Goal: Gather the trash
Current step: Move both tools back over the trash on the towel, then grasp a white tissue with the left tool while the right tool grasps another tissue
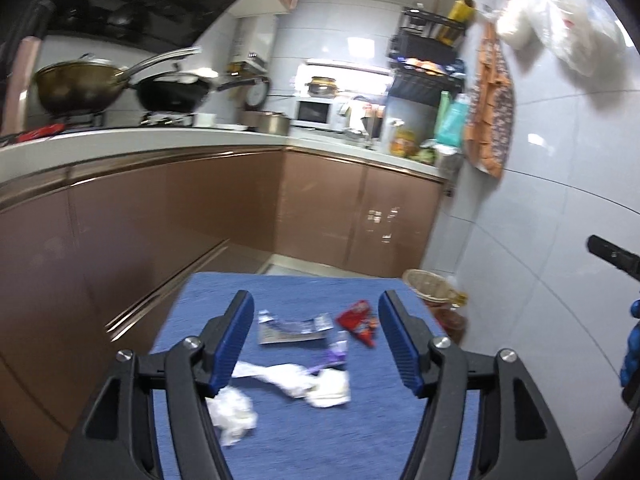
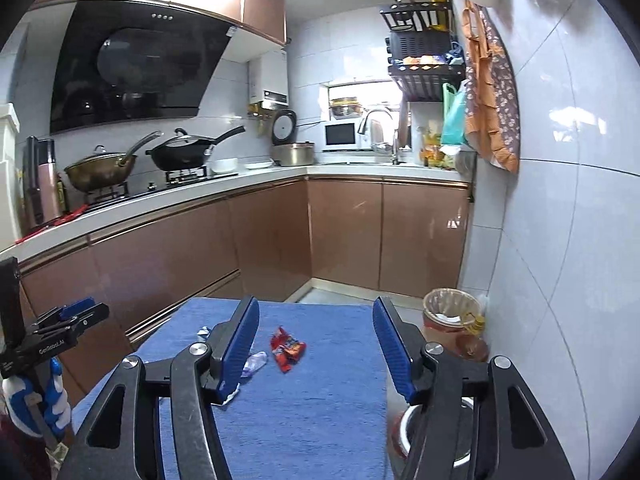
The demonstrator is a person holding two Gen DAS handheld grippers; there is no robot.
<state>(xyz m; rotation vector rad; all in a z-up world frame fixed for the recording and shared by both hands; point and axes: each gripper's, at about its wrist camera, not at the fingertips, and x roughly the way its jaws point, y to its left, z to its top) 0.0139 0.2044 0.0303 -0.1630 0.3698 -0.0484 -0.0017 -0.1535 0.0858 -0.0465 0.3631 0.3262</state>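
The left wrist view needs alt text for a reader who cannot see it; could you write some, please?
An open, empty left claw hovers over a blue cloth strewn with trash: crumpled tissues, a silver wrapper and a red wrapper. Behind are kitchen cabinets.

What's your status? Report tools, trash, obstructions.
Left tool and right tool open, empty. Red wrapper, tissues, silver wrapper on blue cloth. Bin beside the table, nothing in the way.

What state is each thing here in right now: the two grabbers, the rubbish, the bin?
Left gripper: open, empty.
Right gripper: open, empty.
Red wrapper: crumpled, lying on the blue cloth.
White tissue: crumpled, on the cloth.
Bin: lined, uncovered, upright.
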